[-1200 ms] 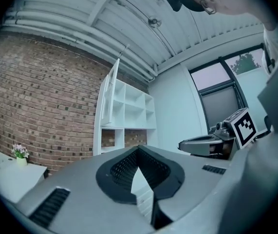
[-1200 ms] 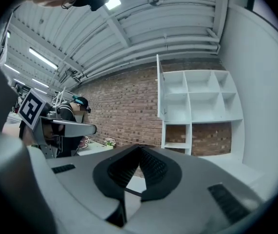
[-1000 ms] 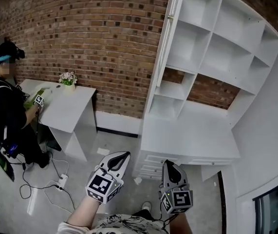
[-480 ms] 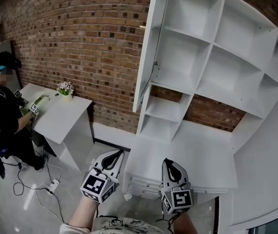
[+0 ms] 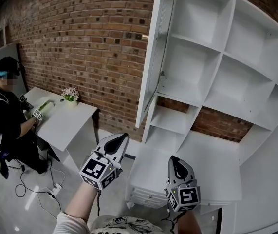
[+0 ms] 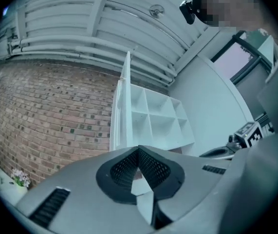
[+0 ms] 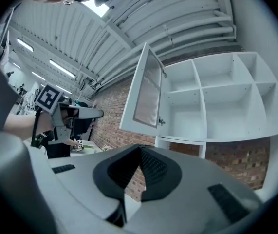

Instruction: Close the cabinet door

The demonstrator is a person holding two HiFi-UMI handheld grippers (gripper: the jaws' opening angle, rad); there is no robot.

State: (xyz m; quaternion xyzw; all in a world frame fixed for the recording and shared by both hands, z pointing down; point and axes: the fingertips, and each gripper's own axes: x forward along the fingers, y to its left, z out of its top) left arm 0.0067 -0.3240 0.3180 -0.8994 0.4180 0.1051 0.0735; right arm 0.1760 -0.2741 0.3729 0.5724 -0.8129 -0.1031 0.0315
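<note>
both grippers sit higher in the head view than a second ago, and the white cabinet (image 5: pixel 212 62) fills more of the upper right. its cabinet door (image 5: pixel 152 57) stands swung out toward the brick wall (image 5: pixel 80 43), at the upper centre, well apart from either claw. left gripper (image 5: pixel 122 138), lower centre-left, has its jaws pressed together on nothing; right gripper (image 5: pixel 175 161), lower centre-right, is likewise closed and empty. at the left edge a person (image 5: pixel 2 111) sits at a white desk (image 5: pixel 65 123) with a small flower pot (image 5: pixel 70 94).
</note>
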